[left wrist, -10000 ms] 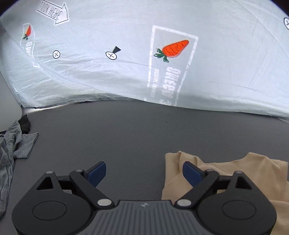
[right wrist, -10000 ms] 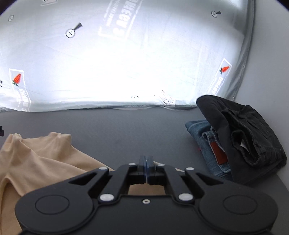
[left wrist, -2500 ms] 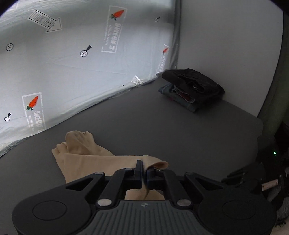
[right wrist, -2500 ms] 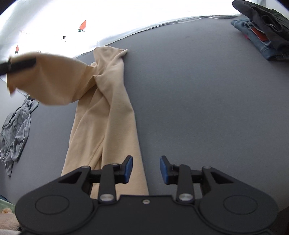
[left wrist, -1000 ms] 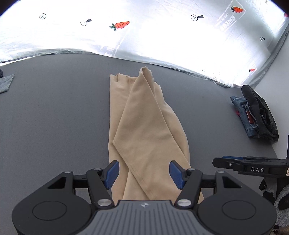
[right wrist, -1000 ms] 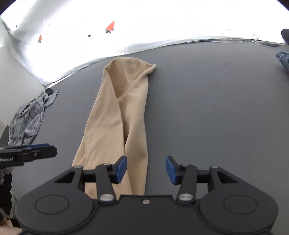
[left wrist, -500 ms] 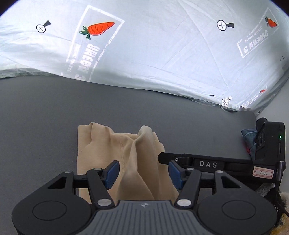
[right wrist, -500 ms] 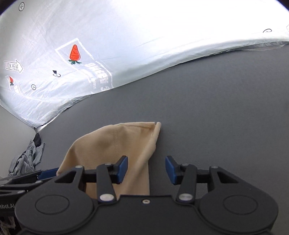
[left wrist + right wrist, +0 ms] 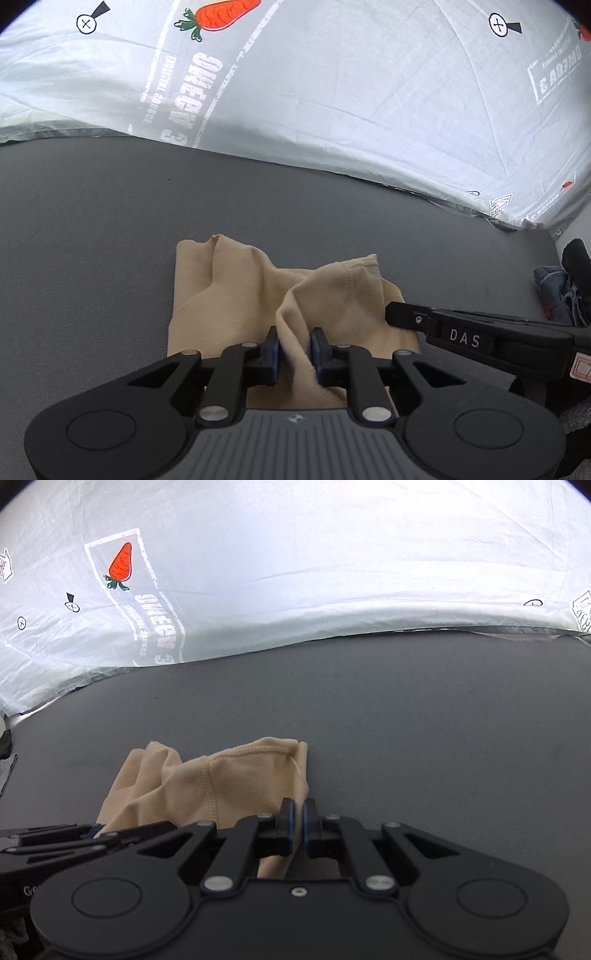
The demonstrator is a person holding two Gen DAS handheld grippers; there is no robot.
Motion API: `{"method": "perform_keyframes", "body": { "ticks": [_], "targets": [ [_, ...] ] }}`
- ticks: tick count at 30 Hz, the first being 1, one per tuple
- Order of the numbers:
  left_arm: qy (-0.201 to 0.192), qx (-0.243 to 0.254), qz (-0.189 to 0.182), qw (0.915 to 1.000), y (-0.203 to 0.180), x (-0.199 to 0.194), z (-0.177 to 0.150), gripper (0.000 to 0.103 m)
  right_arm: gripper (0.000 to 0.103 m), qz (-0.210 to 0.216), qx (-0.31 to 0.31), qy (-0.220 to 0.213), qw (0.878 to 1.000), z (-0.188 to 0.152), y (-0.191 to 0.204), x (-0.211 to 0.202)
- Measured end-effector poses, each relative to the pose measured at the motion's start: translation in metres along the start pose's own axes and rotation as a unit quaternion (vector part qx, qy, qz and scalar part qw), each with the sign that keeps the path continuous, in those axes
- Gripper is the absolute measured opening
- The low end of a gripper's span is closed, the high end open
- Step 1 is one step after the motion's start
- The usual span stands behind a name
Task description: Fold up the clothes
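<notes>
A beige garment (image 9: 229, 291) lies bunched on the dark grey tabletop (image 9: 92, 221), and I am at its far end. My left gripper (image 9: 294, 350) is closing, with a raised fold of the beige cloth pinched between its blue pads. My right gripper (image 9: 298, 821) is also closing, almost together on the right edge of the garment (image 9: 221, 782). In the left wrist view the right gripper (image 9: 391, 314) reaches in from the right and touches the cloth. The left gripper (image 9: 96, 830) shows at the lower left of the right wrist view.
A white printed sheet (image 9: 332, 92) with carrot pictures rises behind the table's far edge. A pile of dark jeans (image 9: 561, 291) sits at the far right. A grey garment (image 9: 5, 768) lies at the left edge.
Both grippers have dropped onto the far end of the beige garment. Their jaws went from wide apart to pinched on the cloth, which has bunched up between them.
</notes>
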State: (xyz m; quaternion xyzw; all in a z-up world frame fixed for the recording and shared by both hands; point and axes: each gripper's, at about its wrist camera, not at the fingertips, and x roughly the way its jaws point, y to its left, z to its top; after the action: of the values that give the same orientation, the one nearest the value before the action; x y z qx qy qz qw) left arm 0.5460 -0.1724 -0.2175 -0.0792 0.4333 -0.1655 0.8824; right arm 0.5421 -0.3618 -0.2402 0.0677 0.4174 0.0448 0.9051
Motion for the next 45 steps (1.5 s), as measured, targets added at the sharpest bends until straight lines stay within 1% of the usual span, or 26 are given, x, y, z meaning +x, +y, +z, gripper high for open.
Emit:
{"method": "perform_keyframes", "body": {
  "ticks": [1, 2, 4, 6, 9, 10, 11, 12, 15, 16, 18, 19, 20, 22, 23, 24, 26, 27, 30, 32, 35, 37, 38, 39, 43, 45],
  "targets": [
    [-0.001, 0.003, 0.010, 0.9999, 0.001, -0.004, 0.002, 0.036, 0.013, -0.014, -0.010, -0.006, 1.000, 0.002, 0.001, -0.005],
    [-0.006, 0.005, 0.022, 0.9997, 0.002, -0.010, 0.003, 0.041, 0.016, -0.024, -0.017, -0.016, 0.999, 0.004, -0.001, -0.012],
    [-0.028, -0.007, 0.056, 0.9980, 0.008, -0.030, 0.004, 0.062, 0.022, -0.034, -0.016, -0.034, 0.999, 0.008, -0.006, -0.033],
    [-0.064, -0.032, 0.114, 0.9909, 0.019, -0.057, -0.004, 0.065, 0.023, -0.023, -0.021, -0.049, 0.998, 0.005, -0.006, -0.060],
    [-0.071, -0.062, 0.126, 0.9875, 0.031, -0.093, -0.032, 0.066, 0.023, 0.017, -0.061, -0.063, 0.996, -0.012, 0.010, -0.101],
    [-0.069, -0.077, 0.126, 0.9866, 0.035, -0.103, -0.046, 0.066, 0.021, 0.036, -0.084, -0.065, 0.994, -0.023, 0.021, -0.113],
    [-0.064, -0.090, 0.125, 0.9860, 0.039, -0.114, -0.062, 0.066, 0.015, 0.056, -0.103, -0.063, 0.991, -0.035, 0.033, -0.123],
    [-0.058, -0.101, 0.122, 0.9856, 0.041, -0.127, -0.077, 0.066, 0.006, 0.075, -0.118, -0.058, 0.989, -0.049, 0.046, -0.132],
    [-0.034, -0.119, 0.133, 0.9834, 0.037, -0.150, -0.117, 0.066, 0.002, 0.125, -0.153, -0.032, 0.980, -0.091, 0.083, -0.148],
    [-0.022, -0.121, 0.137, 0.9829, 0.034, -0.155, -0.131, 0.065, 0.002, 0.129, -0.170, -0.020, 0.977, -0.103, 0.091, -0.147],
    [-0.006, -0.122, 0.137, 0.9829, 0.029, -0.166, -0.153, 0.065, 0.001, 0.103, -0.216, -0.002, 0.971, -0.125, 0.100, -0.141],
    [0.002, -0.117, 0.138, 0.9834, 0.027, -0.172, -0.162, 0.065, 0.001, 0.076, -0.219, 0.006, 0.973, -0.129, 0.097, -0.137],
    [0.006, -0.111, 0.142, 0.9836, 0.024, -0.177, -0.169, 0.065, 0.001, 0.061, -0.194, 0.013, 0.979, -0.129, 0.087, -0.136],
    [0.002, -0.105, 0.141, 0.9845, 0.021, -0.191, -0.181, 0.065, 0.003, 0.050, -0.115, 0.017, 0.992, -0.121, 0.063, -0.142],
    [0.001, -0.107, 0.137, 0.9847, 0.020, -0.196, -0.185, 0.065, 0.003, 0.049, -0.091, 0.010, 0.995, -0.118, 0.055, -0.148],
    [0.002, -0.106, 0.135, 0.9852, 0.018, -0.198, -0.189, 0.065, 0.005, 0.046, -0.084, 0.001, 0.995, -0.117, 0.051, -0.153],
    [0.004, -0.103, 0.131, 0.9861, 0.013, -0.202, -0.197, 0.064, 0.006, 0.045, -0.090, -0.011, 0.995, -0.120, 0.048, -0.164],
    [0.006, -0.101, 0.129, 0.9865, 0.011, -0.204, -0.201, 0.064, 0.006, 0.057, -0.095, -0.010, 0.994, -0.124, 0.050, -0.167],
    [0.018, -0.100, 0.122, 0.9873, 0.004, -0.207, -0.213, 0.064, 0.011, 0.080, -0.088, 0.016, 0.993, -0.144, 0.054, -0.163],
    [0.029, -0.102, 0.127, 0.9862, 0.004, -0.207, -0.222, 0.064, 0.010, 0.068, -0.068, 0.041, 0.995, -0.162, 0.051, -0.153],
    [0.039, -0.105, 0.136, 0.9844, 0.005, -0.209, -0.231, 0.064, 0.011, 0.057, -0.063, 0.036, 0.996, -0.177, 0.046, -0.161],
    [0.039, -0.108, 0.136, 0.9840, 0.007, -0.212, -0.233, 0.064, 0.019, 0.045, -0.061, 0.029, 0.997, -0.177, 0.047, -0.171],
    [0.037, -0.110, 0.136, 0.9839, 0.008, -0.213, -0.234, 0.064, 0.029, 0.037, -0.062, 0.024, 0.997, -0.177, 0.048, -0.175],
    [0.036, -0.109, 0.135, 0.9842, 0.008, -0.214, -0.234, 0.064, 0.033, 0.033, -0.067, 0.019, 0.997, -0.177, 0.049, -0.178],
    [0.036, -0.096, 0.126, 0.9867, 0.003, -0.214, -0.233, 0.065, 0.033, 0.027, -0.092, 0.002, 0.995, -0.173, 0.056, -0.176],
    [0.033, -0.090, 0.116, 0.9886, 0.000, -0.213, -0.232, 0.065, 0.039, 0.041, -0.099, -0.002, 0.994, -0.168, 0.061, -0.171]
  ]
}}
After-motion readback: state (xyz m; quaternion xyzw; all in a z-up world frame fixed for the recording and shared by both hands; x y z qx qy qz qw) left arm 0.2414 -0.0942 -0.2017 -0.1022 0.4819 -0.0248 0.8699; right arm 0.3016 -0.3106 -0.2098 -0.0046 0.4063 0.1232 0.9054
